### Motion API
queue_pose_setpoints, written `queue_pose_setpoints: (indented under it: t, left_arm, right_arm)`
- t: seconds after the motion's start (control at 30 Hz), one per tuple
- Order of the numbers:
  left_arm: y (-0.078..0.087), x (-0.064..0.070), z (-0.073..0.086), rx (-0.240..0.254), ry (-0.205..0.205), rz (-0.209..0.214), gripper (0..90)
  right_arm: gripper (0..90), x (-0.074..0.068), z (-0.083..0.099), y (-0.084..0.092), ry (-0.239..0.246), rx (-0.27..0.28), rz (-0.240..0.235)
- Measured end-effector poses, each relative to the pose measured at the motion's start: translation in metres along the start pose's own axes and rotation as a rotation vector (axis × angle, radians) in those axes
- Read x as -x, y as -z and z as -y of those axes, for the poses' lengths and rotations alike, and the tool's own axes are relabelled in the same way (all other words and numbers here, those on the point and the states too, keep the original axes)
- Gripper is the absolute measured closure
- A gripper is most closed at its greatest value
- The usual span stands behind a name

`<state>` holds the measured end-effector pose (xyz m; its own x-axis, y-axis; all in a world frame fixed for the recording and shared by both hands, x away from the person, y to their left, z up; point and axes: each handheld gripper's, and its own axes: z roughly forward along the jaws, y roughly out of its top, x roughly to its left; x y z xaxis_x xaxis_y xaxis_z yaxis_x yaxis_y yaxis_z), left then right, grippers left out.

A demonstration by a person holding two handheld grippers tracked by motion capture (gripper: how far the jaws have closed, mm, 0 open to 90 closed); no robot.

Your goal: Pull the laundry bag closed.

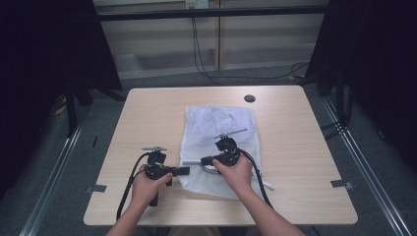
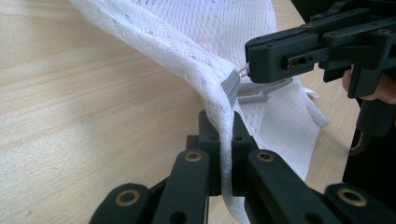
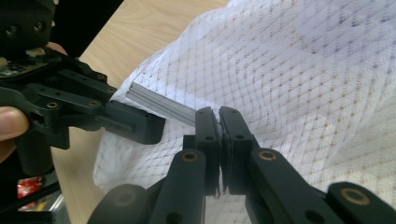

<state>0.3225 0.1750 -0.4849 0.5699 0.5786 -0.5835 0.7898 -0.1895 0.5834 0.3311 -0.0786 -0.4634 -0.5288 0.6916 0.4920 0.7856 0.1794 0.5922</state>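
A white mesh bag (image 1: pixel 219 123) lies flat on the light wooden table (image 1: pixel 147 113). My left gripper (image 1: pixel 186 170) is at the bag's near left edge and points right. It is shut on a fold of the mesh (image 2: pixel 187 37), which runs up between its jaws (image 2: pixel 225 126). My right gripper (image 1: pixel 204 161) points left over the bag's near part and is shut on a grey ribbed tab (image 3: pixel 161 102) at that edge (image 3: pixel 218 116). The tab (image 2: pixel 231 86) reaches toward the left gripper's tip (image 3: pixel 154 128). The two tips almost meet.
A small black round disc (image 1: pixel 250 98) lies on the table behind the bag. A thin white cord end (image 1: pixel 265 184) sticks out at the bag's near right corner. Metal brackets (image 1: pixel 95 188) (image 1: pixel 342 184) sit at the table's side edges. Dark curtains stand on both sides, and cables lie on the floor behind.
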Motion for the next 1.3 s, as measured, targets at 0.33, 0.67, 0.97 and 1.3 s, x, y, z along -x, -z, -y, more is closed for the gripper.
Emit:
queue_pose_setpoints:
  t: [0.33,0.67,0.97,1.3]
  left_arm:
    - [-0.002,0.001,0.001,-0.009,-0.006,-0.008,88.9]
    - [0.000,-0.001,0.001,0.003,0.010,-0.008,88.9]
    - [0.000,0.000,0.001,0.000,0.008,-0.009,88.9]
    - [0.001,-0.001,0.001,-0.004,0.018,-0.021,89.0]
  right_arm:
    - [86.8,0.002,0.001,0.003,-0.001,-0.002,0.000]
    - [86.8,0.011,0.002,0.012,-0.018,0.002,0.015]
    - [86.8,0.012,0.003,0.013,-0.014,0.006,0.011]
    - [86.8,0.013,0.003,0.015,-0.010,0.001,0.025]
